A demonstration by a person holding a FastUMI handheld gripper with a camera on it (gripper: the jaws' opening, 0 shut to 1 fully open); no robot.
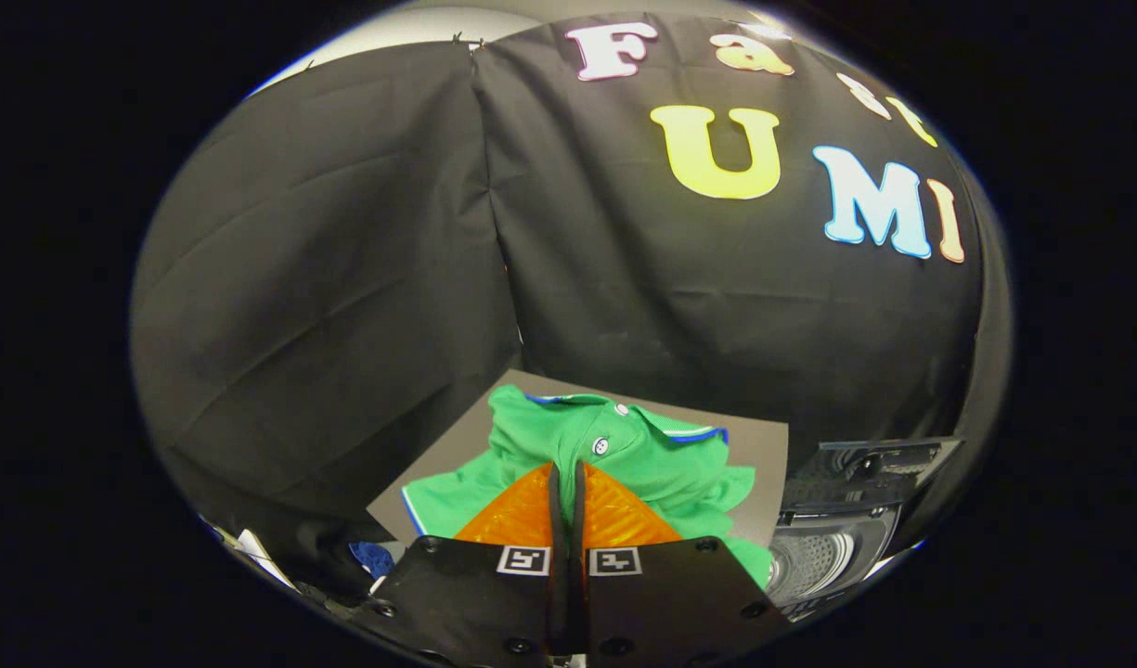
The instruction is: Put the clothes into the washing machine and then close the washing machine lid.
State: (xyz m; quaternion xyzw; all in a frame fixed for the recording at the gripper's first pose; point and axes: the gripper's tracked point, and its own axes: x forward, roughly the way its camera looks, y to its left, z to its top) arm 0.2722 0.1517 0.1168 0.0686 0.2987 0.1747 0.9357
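Your gripper [566, 478] hangs low centre, fingers pressed together over the soft green shirt [614, 455]; ribbed washing machine [828, 547] drum lower right.

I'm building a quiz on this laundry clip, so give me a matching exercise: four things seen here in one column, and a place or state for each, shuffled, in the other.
Things:
1. green polo shirt
2. gripper
3. washing machine
4. grey board

Places or states:
A. lid raised, drum showing
B. lies under the shirt
C. fingers close together, tips at the shirt's middle
D. spread out just ahead of the fingers, collar on the far side

Pairs: 1-D, 2-C, 3-A, 4-B

Whether the fingers pinch any cloth cannot be told.
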